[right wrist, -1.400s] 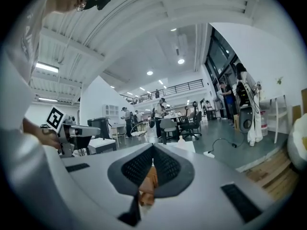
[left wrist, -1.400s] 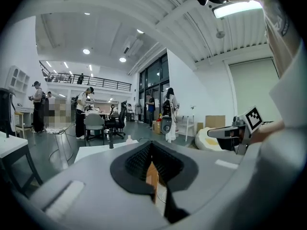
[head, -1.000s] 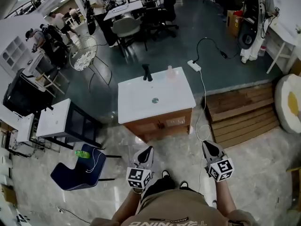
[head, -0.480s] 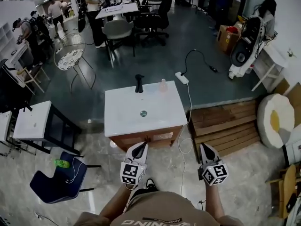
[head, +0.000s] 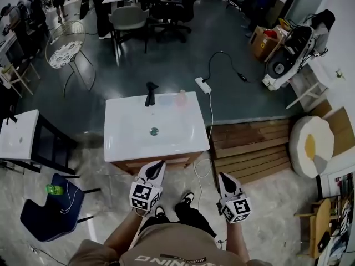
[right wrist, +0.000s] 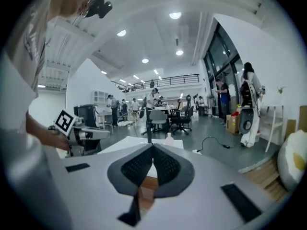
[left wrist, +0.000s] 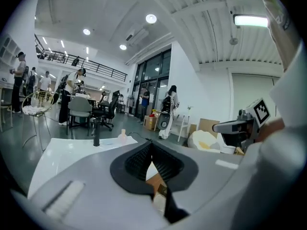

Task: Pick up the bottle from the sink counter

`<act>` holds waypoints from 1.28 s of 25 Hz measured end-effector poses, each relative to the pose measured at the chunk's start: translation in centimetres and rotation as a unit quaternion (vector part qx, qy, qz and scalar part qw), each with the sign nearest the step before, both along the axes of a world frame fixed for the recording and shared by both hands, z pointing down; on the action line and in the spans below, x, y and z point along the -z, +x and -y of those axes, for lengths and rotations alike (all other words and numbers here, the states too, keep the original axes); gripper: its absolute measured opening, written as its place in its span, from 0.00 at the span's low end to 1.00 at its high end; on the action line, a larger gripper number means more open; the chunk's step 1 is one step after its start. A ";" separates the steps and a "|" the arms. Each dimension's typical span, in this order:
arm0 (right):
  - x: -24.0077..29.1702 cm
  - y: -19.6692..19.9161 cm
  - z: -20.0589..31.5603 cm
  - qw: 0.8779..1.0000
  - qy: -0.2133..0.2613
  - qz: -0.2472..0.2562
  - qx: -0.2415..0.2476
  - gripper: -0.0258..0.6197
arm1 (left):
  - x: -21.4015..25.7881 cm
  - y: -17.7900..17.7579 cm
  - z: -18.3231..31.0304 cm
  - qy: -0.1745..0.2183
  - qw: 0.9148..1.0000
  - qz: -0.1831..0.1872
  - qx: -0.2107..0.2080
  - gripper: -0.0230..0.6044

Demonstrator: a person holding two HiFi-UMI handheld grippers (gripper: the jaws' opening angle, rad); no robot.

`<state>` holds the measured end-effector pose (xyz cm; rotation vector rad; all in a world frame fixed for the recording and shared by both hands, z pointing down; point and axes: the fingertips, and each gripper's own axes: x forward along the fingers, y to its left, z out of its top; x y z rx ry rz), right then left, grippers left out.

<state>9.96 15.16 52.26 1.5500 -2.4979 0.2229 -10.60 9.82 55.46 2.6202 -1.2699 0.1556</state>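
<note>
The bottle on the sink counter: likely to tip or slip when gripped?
Small, pale and translucent, the bottle looks like light plastic, probably easy to lift. It stands upright and narrow on the smooth white counter, so a sideways nudge might tip or slide it.

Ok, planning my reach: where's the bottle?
Head view: the bottle stands at the far edge of the sink counter, right of the black faucet.
</note>
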 end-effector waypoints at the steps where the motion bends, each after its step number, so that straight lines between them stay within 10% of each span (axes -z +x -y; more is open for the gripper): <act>1: -0.4 -0.1 0.9 1.000 -0.001 -0.010 0.008 0.06 | -0.1 0.5 0.7 -0.003 1.000 -0.009 -0.007 0.05; 24: -3.8 4.8 22.1 0.984 -0.035 0.059 0.165 0.06 | 1.0 10.2 19.3 -0.020 0.996 0.047 0.070 0.05; 32: -1.5 2.3 28.6 0.986 -0.015 0.042 0.162 0.06 | -0.4 9.8 25.2 -0.015 0.998 0.053 0.035 0.05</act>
